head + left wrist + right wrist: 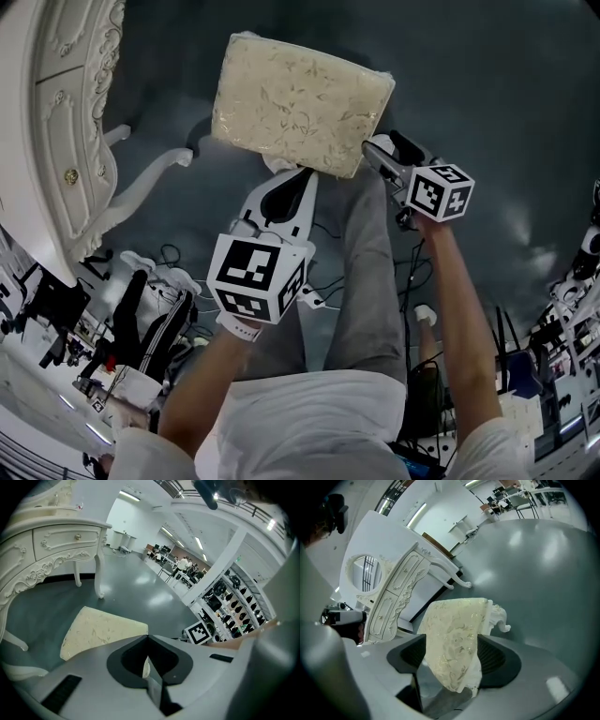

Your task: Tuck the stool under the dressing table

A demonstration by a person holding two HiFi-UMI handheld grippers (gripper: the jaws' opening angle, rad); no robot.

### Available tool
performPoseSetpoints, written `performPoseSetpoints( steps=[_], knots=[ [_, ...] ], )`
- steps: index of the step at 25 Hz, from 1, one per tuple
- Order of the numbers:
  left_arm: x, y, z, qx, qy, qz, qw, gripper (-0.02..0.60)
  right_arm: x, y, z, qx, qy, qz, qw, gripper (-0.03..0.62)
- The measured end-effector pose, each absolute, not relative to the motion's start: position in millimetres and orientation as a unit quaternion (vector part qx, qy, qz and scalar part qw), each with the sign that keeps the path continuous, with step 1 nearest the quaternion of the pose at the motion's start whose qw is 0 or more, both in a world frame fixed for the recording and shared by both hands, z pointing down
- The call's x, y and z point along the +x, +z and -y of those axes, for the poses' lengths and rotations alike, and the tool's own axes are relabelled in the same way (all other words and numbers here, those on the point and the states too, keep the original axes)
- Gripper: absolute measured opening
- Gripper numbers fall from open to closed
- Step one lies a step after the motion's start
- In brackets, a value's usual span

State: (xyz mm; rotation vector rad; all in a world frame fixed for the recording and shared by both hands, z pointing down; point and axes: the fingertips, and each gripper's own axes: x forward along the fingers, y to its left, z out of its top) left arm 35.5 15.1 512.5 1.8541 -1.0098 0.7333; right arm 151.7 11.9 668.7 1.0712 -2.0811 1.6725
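The stool [300, 101], with a cream patterned cushion and white carved legs, stands on the grey floor just right of the white dressing table [70, 141]. My right gripper [372, 150] is at the cushion's near right corner. In the right gripper view the jaws [452, 638] stand wide, with that corner of the stool [454, 634] between them. My left gripper [301, 174] points at the cushion's near edge. Its tips [148, 637] meet beside the stool's corner [101, 632], with nothing seen held. The dressing table [51, 550] shows beyond.
Cables and equipment [141, 319] lie on the floor at the lower left, below the table's curved leg [150, 178]. The person's legs [366, 281] stand behind the stool. Shelving [234, 602] and distant desks [180, 566] line the far side of the hall.
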Motion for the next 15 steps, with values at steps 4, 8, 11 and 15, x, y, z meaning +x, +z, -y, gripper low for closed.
performPoseSetpoints(
  steps=[4, 8, 11, 15],
  knots=[
    [34.5, 520.1, -14.8, 0.747, 0.297, 0.402, 0.438, 0.006, 147.8, 687.1, -13.1, 0.373, 0.586, 0.706, 0.137, 0.366],
    [35.4, 523.9, -19.5, 0.748, 0.300, 0.396, 0.441, 0.006, 141.9, 699.6, -19.6, 0.370, 0.598, 0.697, 0.140, 0.407],
    [32.2, 528.6, -16.6, 0.748, 0.298, 0.397, 0.440, 0.006, 135.9, 711.5, -16.8, 0.368, 0.606, 0.691, 0.139, 0.414],
    [25.5, 533.4, -16.2, 0.744, 0.295, 0.402, 0.444, 0.006, 134.0, 728.7, -17.7, 0.377, 0.619, 0.675, 0.142, 0.414]
  ],
)
